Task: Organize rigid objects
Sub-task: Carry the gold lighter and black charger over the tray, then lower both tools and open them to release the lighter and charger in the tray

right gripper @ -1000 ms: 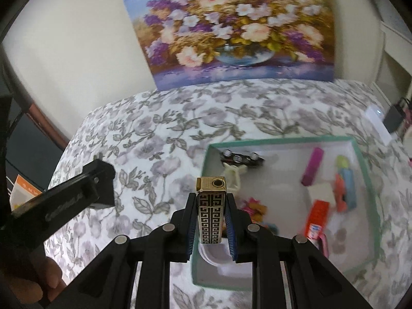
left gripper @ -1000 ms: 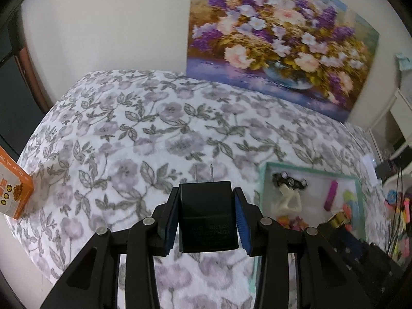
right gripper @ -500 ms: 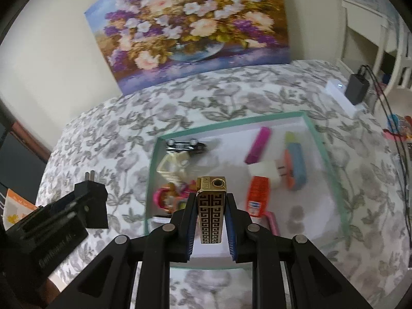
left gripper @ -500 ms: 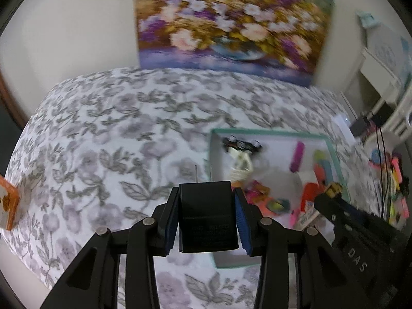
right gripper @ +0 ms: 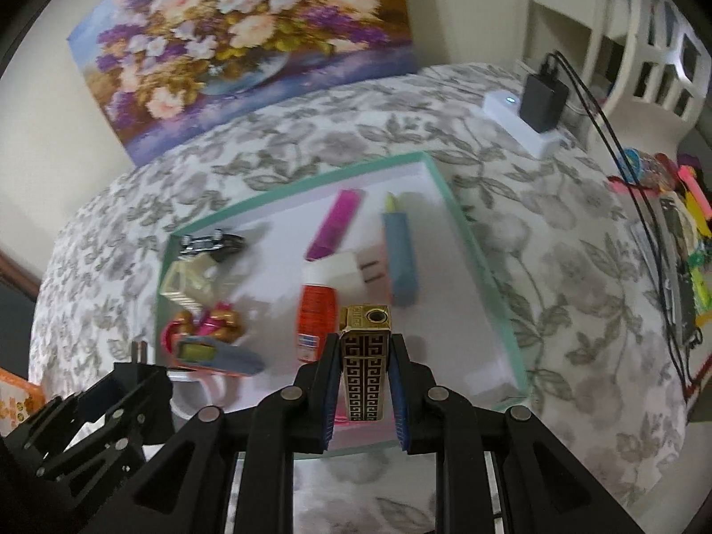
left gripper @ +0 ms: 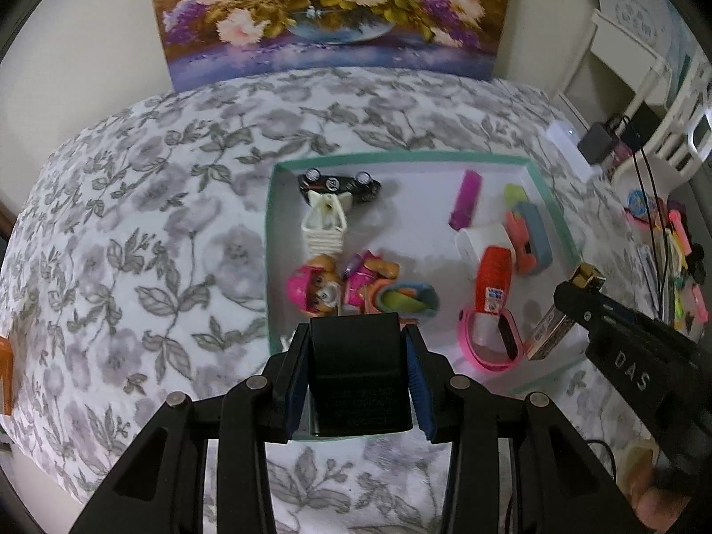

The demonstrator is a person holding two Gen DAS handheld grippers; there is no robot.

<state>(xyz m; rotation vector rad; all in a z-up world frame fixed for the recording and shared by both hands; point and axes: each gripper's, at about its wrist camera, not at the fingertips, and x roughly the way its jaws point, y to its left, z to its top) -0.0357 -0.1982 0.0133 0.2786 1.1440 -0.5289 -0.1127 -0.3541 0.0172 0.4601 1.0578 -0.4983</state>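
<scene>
My left gripper (left gripper: 356, 374) is shut on a black plug adapter (left gripper: 358, 378) and holds it over the near edge of the teal-rimmed white tray (left gripper: 400, 161). My right gripper (right gripper: 362, 371) is shut on a gold-and-black patterned lighter (right gripper: 365, 365) above the tray's near right part (right gripper: 471, 240). The tray holds several items: a black toy car (left gripper: 338, 184), a pink pup figure (left gripper: 320, 287), an orange tube (left gripper: 491, 282), a magenta bar (left gripper: 465, 200) and a white plug (right gripper: 342, 271). Each gripper shows in the other view, the right (left gripper: 623, 347) and the left (right gripper: 111, 400).
The tray lies on a grey flowered bedspread (left gripper: 147, 222). A flower painting (left gripper: 329, 13) leans on the wall behind. A white power strip with a black charger (right gripper: 540, 102) and cables lies at the right, by colourful small items (right gripper: 681, 231). An orange box (right gripper: 18, 400) sits left.
Both grippers have moved forward and to the right over the tray, each still holding its object. The tray has come much closer in both views.
</scene>
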